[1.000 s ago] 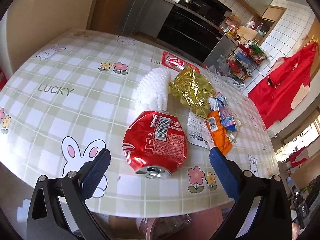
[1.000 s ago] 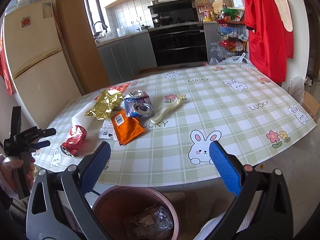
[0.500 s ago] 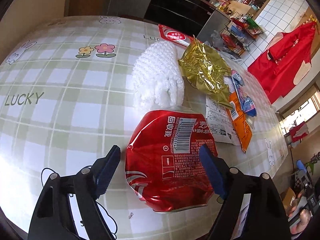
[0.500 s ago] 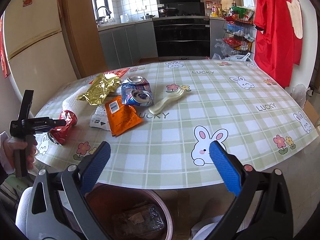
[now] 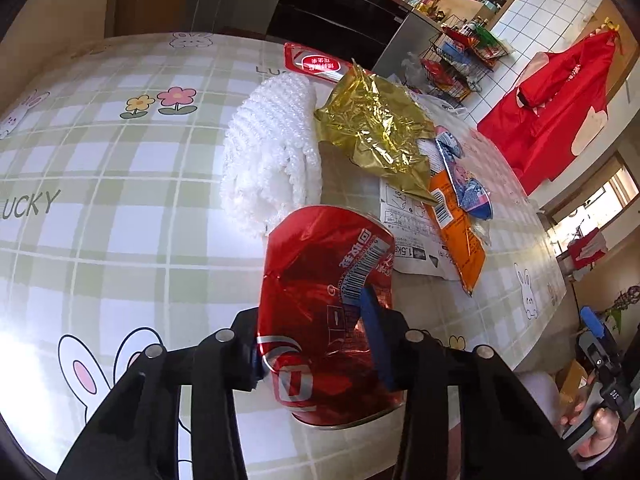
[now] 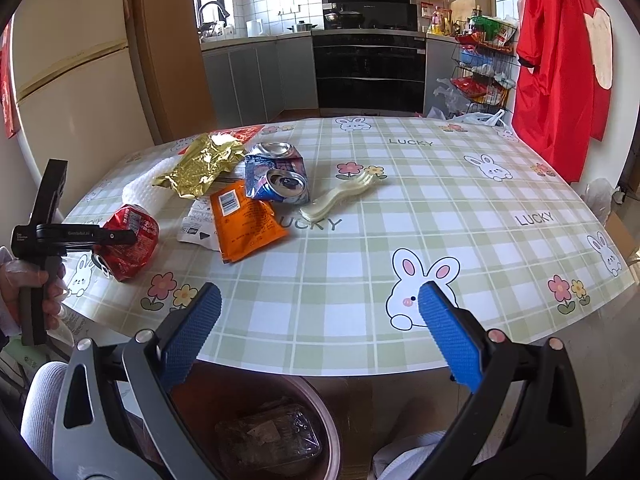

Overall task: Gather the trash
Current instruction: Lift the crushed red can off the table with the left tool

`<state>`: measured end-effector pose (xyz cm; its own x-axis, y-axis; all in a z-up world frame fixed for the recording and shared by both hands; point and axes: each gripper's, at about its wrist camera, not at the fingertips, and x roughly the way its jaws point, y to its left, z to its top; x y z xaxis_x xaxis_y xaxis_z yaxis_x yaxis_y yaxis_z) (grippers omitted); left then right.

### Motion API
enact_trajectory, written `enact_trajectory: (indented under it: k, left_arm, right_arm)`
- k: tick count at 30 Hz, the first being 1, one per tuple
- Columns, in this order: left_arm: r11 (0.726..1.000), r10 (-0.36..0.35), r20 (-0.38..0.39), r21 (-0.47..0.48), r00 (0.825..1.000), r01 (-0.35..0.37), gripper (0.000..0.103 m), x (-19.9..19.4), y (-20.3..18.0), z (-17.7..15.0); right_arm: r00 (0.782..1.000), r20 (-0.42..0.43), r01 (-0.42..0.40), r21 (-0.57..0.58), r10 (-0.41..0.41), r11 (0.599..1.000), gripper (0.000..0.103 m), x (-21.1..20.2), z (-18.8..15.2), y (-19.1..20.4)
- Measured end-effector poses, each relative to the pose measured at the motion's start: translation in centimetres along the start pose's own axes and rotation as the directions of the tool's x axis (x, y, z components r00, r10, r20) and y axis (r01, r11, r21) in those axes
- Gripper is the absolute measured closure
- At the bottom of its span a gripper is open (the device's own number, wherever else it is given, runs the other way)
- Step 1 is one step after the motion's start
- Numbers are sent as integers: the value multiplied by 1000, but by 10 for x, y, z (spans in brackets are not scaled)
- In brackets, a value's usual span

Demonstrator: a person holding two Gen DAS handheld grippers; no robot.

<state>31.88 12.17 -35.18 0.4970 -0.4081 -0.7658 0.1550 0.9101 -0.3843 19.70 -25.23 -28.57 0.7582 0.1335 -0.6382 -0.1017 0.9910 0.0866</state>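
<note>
Left gripper (image 5: 320, 344) | just closed, pads clamping crushed red can (image 5: 324, 288) between them | right gripper (image 6: 320, 332) agape, empty

A table (image 6: 400, 208) with a green checked cloth printed with rabbits, flowers and "LUCKY" fills the right wrist view. At 12 o'clock stand a black oven (image 6: 368, 68) and grey cabinets (image 6: 256, 76). At 2 o'clock a wire rack (image 6: 480, 68) holds packets, with a red apron (image 6: 560, 64) hanging just beside it. A fridge (image 6: 68, 92) stands at 10 o'clock.
</note>
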Motion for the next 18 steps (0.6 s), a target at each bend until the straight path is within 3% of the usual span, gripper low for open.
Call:
enact_trajectory:
  k: [4,5,11,15,18]
  left_arm:
    - [999,-46,45,1,998,46,95,-19,-7,-3]
    - [999,-46,59,12,997,46,97,-24,-9,-4]
    - [999,-44,166,4,985,44,97,-61,-13,-16]
    - [999,-44,275,3,960,45,97,-90,-16,-26]
    - [999,-28,325,26,945,20,97,-102,-22,-34]
  right_arm:
    - [1000,-6,-11,-22,11,1000,6,7,3,2]
    - [1000,-11,-24,-30,24,999,6,10,5,3]
    - [998,6,-66,-66,67,996,6,26,30,4]
    - [998,39,-58,2,58,998,6,46,56,-12]
    - [999,-11,-38,89,39,995,6,79,78,-32]
